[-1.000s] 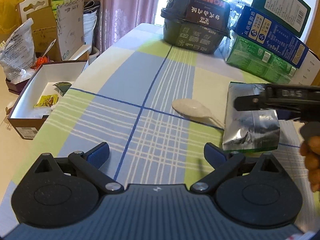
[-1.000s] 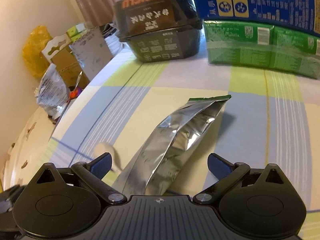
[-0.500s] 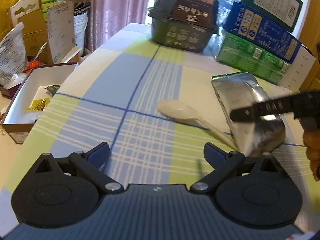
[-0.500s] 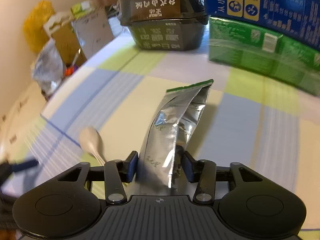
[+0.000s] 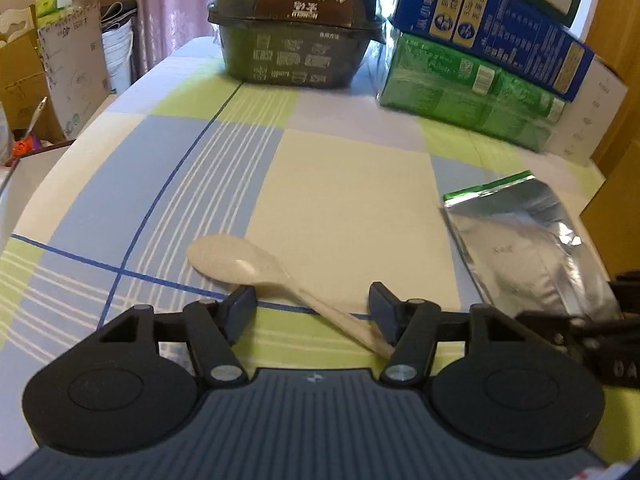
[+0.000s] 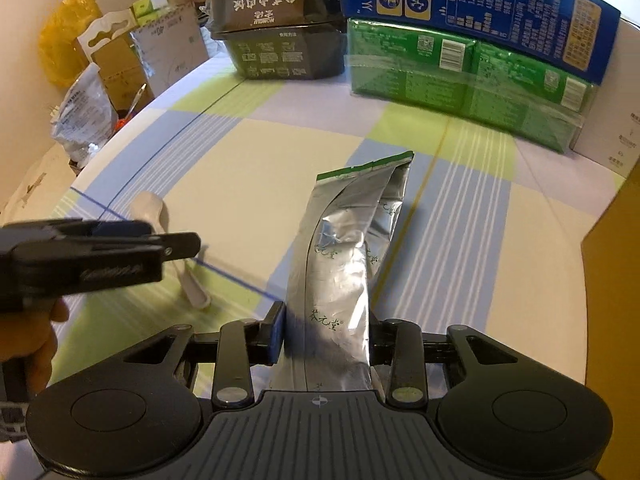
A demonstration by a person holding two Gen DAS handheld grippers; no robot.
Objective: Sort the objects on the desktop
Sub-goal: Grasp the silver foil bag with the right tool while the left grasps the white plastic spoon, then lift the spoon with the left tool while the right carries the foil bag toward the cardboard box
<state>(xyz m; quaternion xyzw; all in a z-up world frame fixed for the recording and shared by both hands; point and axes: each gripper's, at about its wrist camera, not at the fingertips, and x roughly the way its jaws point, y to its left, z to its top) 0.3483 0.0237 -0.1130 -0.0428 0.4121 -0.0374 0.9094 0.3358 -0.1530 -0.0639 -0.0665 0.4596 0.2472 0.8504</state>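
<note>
A white plastic spoon (image 5: 240, 264) lies on the checked tablecloth (image 5: 344, 200), its handle running toward me and to the right. My left gripper (image 5: 312, 310) is open but half narrowed, its fingers either side of the handle, whose end lies under the right finger. A silver foil pouch (image 6: 348, 240) with a green top edge lies lengthwise in front of my right gripper (image 6: 328, 336), which is shut on the pouch's near end. The pouch (image 5: 520, 248) also shows at the right of the left wrist view. The left gripper (image 6: 120, 248) hangs over the spoon (image 6: 150, 208).
At the back stand a black food box (image 5: 296, 40), a green carton (image 5: 472, 88) with a blue carton (image 5: 488, 24) on top, and a white box (image 5: 592, 120). Cardboard boxes (image 5: 48, 80) sit past the table's left edge. A wooden panel (image 6: 612, 280) rises at right.
My left gripper has moved forward to the spoon and its fingers have narrowed around the handle. My right gripper went from open to shut on the pouch and still holds it.
</note>
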